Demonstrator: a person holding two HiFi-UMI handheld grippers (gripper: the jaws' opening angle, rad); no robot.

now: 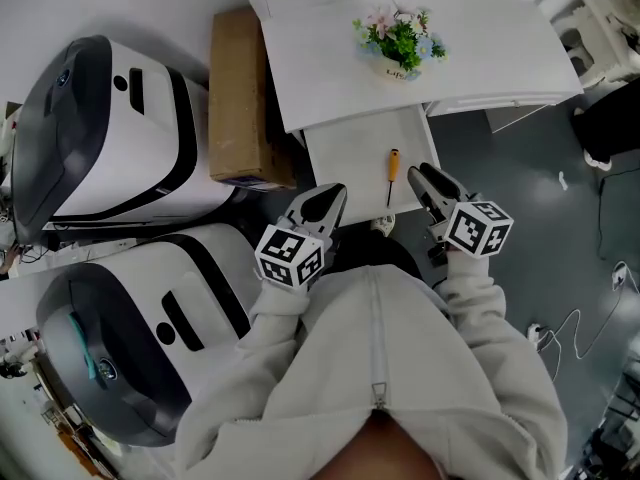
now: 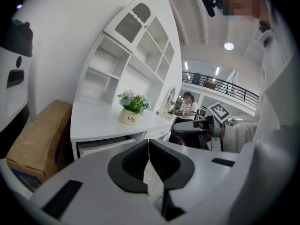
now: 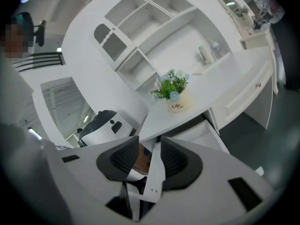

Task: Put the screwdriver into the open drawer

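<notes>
White desk point(image 1: 480, 58), shelved hutch point(image 2: 136, 55), flower pot point(image 1: 400, 63); grey floor point(image 1: 520, 183); cardboard box point(image 1: 238, 98) beside desk.

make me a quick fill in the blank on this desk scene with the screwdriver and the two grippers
1. The screwdriver lies inside the open ____.
2. The left gripper has its jaws ____, with nothing between them.
3. The right gripper has its jaws apart and holds ____.
4. The pot on the desk holds ____.

Missing words: drawer; shut; nothing; flowers
</notes>
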